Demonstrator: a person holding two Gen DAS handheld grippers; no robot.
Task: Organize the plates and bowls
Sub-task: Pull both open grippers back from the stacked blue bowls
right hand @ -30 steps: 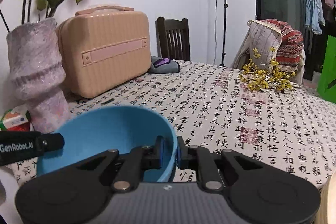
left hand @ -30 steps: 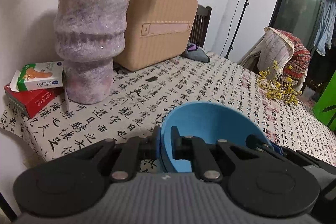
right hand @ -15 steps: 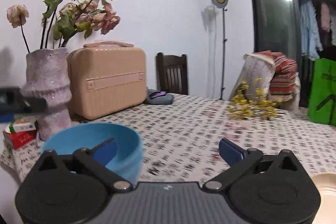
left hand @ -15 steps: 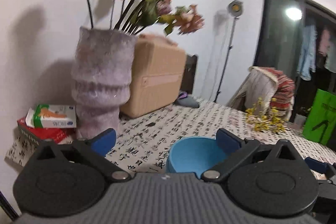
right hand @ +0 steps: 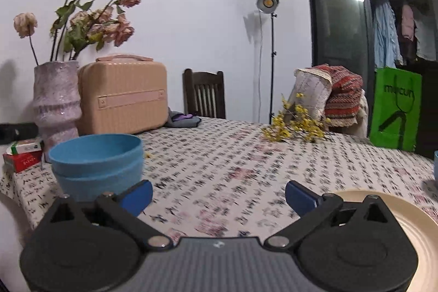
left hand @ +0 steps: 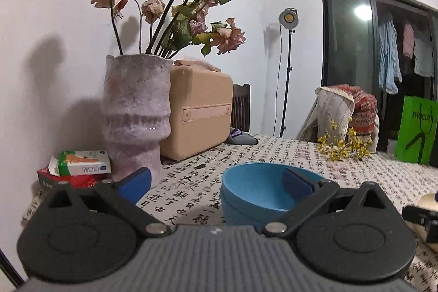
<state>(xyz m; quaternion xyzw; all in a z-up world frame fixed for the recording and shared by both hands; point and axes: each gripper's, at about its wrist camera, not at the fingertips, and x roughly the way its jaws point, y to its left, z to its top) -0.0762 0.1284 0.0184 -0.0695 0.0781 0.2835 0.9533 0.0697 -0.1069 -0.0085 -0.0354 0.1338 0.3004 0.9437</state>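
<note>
Two blue bowls (right hand: pixel 98 163) stand nested on the patterned tablecloth (right hand: pixel 219 155), near the table's left end. In the left wrist view the blue bowls (left hand: pixel 254 190) sit just ahead of my left gripper (left hand: pixel 216 182). That gripper is open, its right finger in front of the rim, with no pad touching the bowls. My right gripper (right hand: pixel 219 196) is open and holds nothing, and the bowls are off to its left. A cream plate (right hand: pixel 397 212) lies by its right finger; the plate's edge (left hand: pixel 427 200) also shows in the left wrist view.
A tall purple vase (left hand: pixel 135 116) with dried flowers, a tan suitcase (right hand: pixel 123 97) and red and white boxes (left hand: pixel 79 168) crowd the table's left end. Yellow sprigs (right hand: pixel 295 125) lie farther back. A pale blue rim (right hand: pixel 435 163) shows at the right. A chair (right hand: pixel 205 95) and green bag (right hand: pixel 397 108) stand behind.
Both grippers were shut on the blue bowl's rim; both have opened wide and let it go. Both have drawn back, the right one swinging right so the cream plate came into view.
</note>
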